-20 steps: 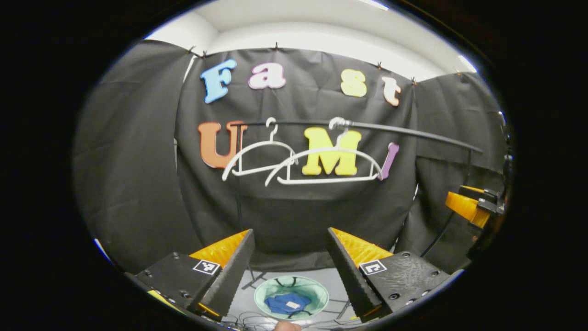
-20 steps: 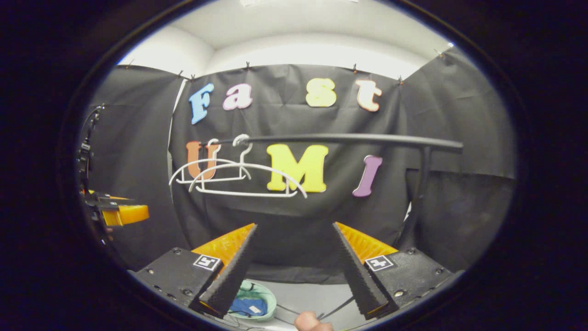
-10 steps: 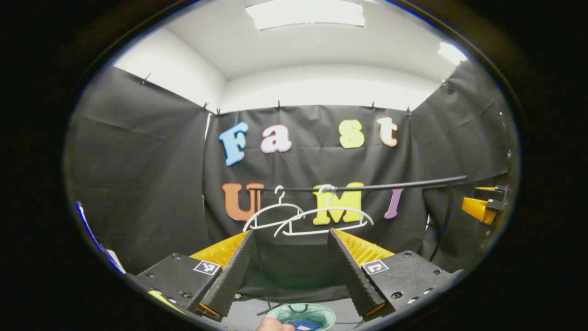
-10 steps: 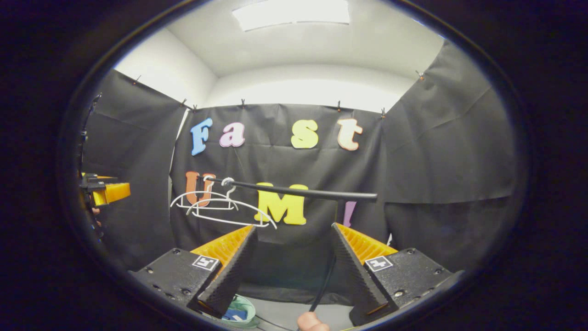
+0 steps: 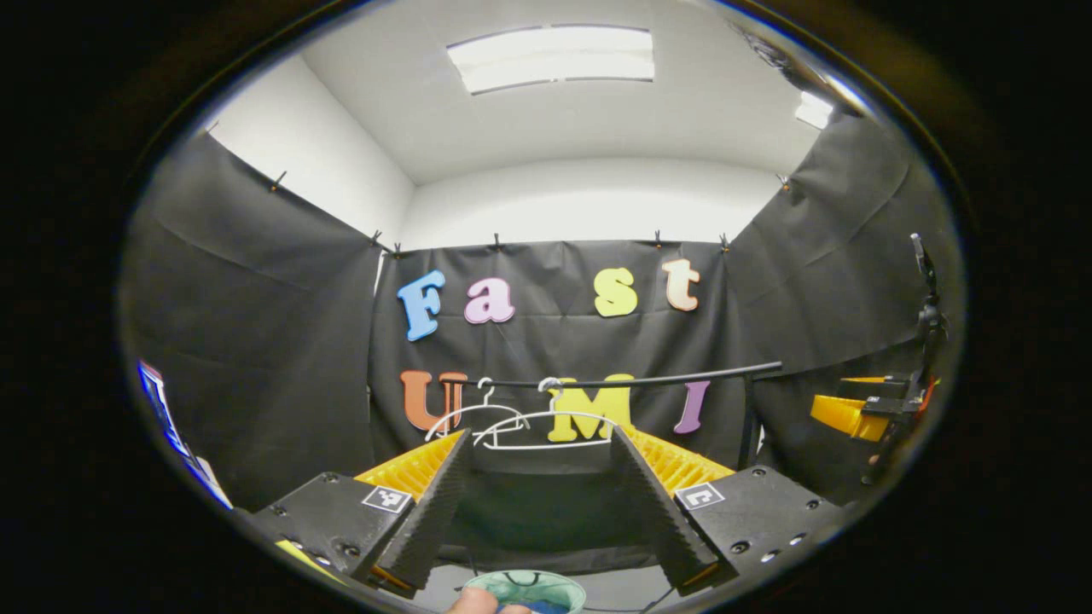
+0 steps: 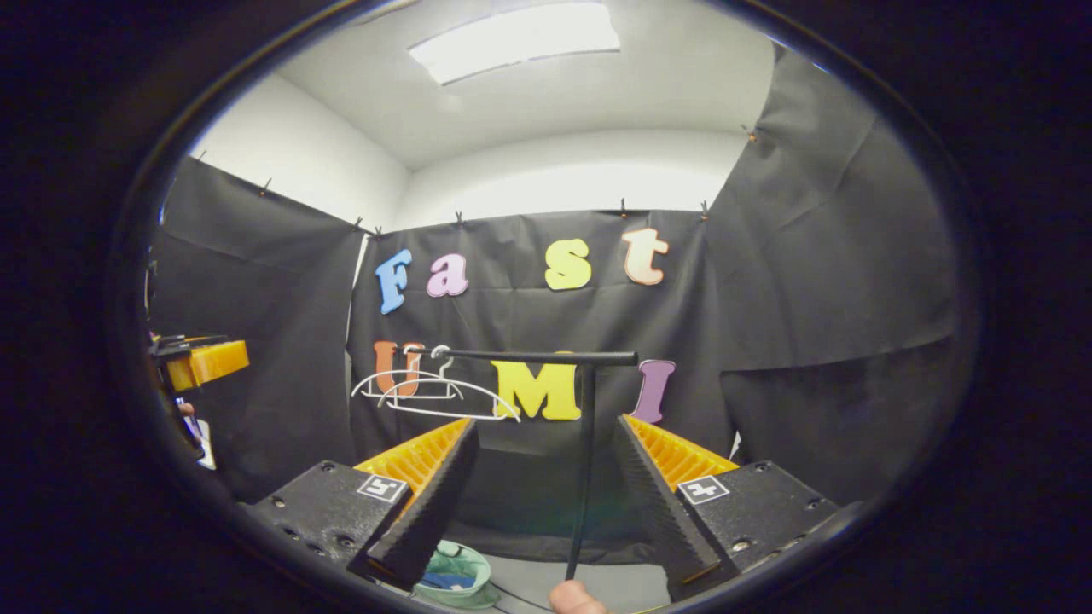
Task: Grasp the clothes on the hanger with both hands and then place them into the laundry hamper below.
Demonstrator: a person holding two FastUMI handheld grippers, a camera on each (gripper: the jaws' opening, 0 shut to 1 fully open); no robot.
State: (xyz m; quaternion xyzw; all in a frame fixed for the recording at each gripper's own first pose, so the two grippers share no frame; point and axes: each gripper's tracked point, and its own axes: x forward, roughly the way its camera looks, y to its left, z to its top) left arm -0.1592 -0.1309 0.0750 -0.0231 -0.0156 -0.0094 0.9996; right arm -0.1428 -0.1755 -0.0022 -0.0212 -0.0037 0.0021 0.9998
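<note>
The black clothes rail (image 5: 636,381) spans the back of the booth, its upright post (image 6: 583,460) rising in the right gripper view between that gripper's own two fingers but well beyond them. Two bare white hangers (image 5: 520,424) hang side by side near the rail's left end, seen again in the right gripper view (image 6: 435,394); nothing drapes from them.

Low on the floor sits the pale green laundry hamper (image 5: 559,584), partly cut off at the view's bottom edge. The blue clothes (image 6: 444,581) lie inside it, a sliver of blue also showing in the left gripper view (image 5: 542,608).

The left gripper (image 5: 540,503) holds its jaws wide with nothing between them, the hangers and rail far ahead in the gap. The right gripper (image 6: 546,503) is likewise spread wide and holds nothing. Each gripper appears at the far edge of the other's view, well apart. Open room lies between both grippers and the rail. A fingertip (image 6: 576,597) shows at the bottom.
</note>
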